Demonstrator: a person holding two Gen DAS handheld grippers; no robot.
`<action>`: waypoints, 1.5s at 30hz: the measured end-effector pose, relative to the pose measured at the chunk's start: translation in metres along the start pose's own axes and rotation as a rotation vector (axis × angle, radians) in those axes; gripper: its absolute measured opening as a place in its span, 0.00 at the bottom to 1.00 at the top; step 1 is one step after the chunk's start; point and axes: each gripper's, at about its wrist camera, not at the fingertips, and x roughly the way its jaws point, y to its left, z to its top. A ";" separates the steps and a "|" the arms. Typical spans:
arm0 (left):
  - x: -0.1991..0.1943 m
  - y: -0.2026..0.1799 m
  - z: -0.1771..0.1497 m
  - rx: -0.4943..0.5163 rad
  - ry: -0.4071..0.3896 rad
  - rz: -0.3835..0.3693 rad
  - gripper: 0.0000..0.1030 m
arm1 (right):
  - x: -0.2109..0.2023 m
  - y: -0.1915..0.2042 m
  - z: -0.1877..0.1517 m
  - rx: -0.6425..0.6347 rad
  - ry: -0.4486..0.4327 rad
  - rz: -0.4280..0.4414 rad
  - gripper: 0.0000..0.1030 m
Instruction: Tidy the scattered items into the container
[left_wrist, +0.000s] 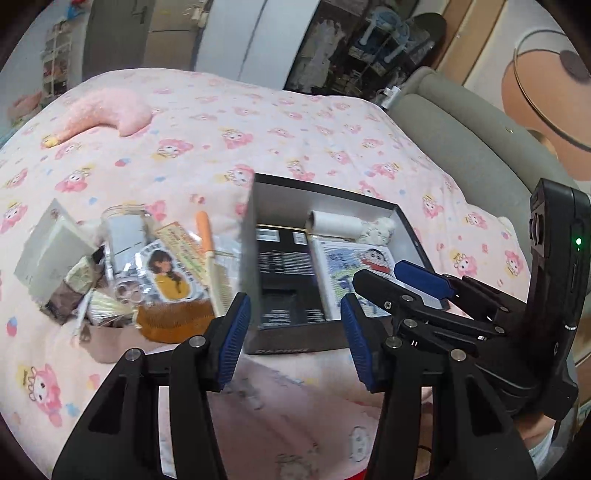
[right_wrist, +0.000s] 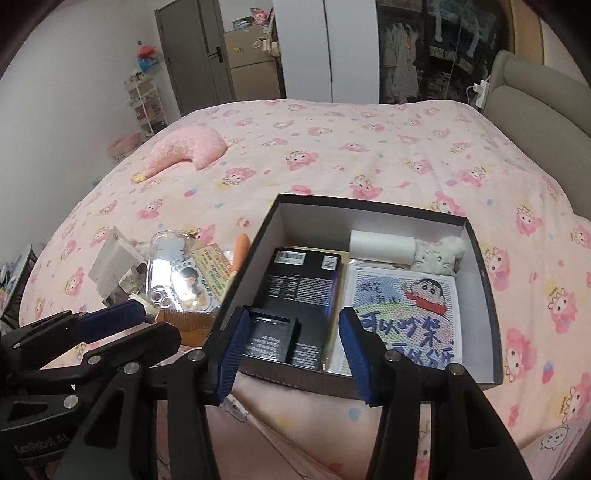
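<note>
Nearest us, above the bed's (right_wrist: 332, 147) pink cartoon-print cover, we saw both sets of fingers released and empty: the left gripper (left_wrist: 293, 332) and the right gripper (right_wrist: 291, 349) each hung over the near edge of the dark box (right_wrist: 480, 258). Inside it lay a black carton (right_wrist: 299, 280), a cartoon picture (right_wrist: 406, 295), a white roll (right_wrist: 380, 247) and a small plush (right_wrist: 439, 253). Left of the box sat the scattered pile (left_wrist: 147, 269), touching its wall. Farther off lay a pink moon cushion (right_wrist: 192, 147), then the grey headboard (right_wrist: 535, 110), wardrobes (right_wrist: 351, 48) and a door (right_wrist: 188, 51).

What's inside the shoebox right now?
In the shoebox: black carton, cartoon picture, white roll, plush toy. Whatever lies beneath them is covered.
</note>
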 end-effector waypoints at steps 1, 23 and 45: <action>-0.004 0.008 -0.001 -0.010 -0.004 0.009 0.50 | 0.003 0.009 0.001 -0.010 0.005 0.009 0.46; -0.020 0.197 -0.025 -0.390 -0.100 0.266 0.52 | 0.118 0.172 0.035 -0.298 0.221 0.251 0.46; 0.051 0.317 -0.054 -0.710 -0.101 0.137 0.50 | 0.235 0.231 0.052 -0.473 0.445 0.356 0.50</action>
